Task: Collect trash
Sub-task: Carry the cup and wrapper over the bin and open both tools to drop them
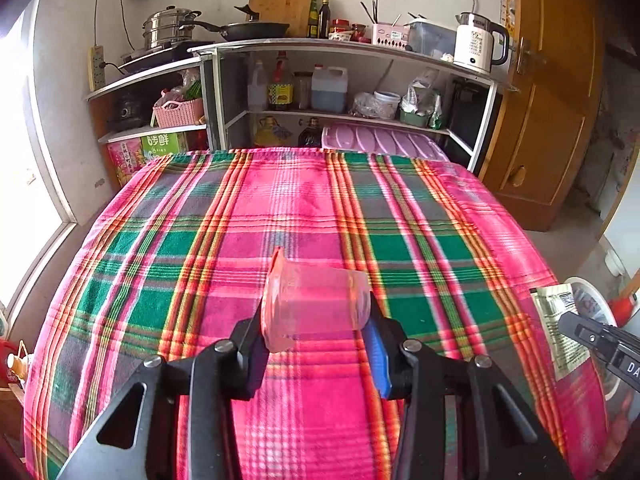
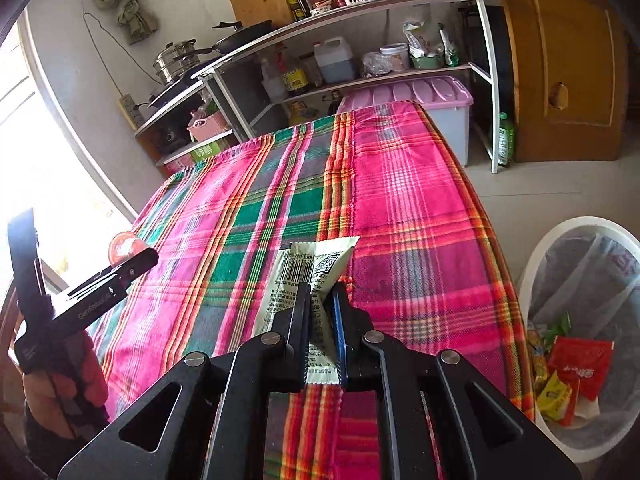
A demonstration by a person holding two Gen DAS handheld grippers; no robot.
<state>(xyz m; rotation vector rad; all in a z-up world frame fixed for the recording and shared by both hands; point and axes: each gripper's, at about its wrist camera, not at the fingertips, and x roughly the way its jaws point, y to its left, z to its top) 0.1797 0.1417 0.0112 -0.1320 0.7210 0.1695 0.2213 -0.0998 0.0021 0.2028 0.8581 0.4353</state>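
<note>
Left gripper (image 1: 316,320): closed on the clear plastic cup (image 1: 316,306), which lies sideways above the plaid cloth (image 1: 240,208).
Right gripper (image 2: 322,300): pinches the white wrapper (image 2: 316,268).
Trash bin (image 2: 536,264): on the floor at 3 o'clock of the table, wrappers inside.

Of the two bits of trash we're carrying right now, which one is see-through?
The plastic cup in the left gripper, clear with a red rim. The packet in the right gripper is opaque, printed with barcodes.
</note>
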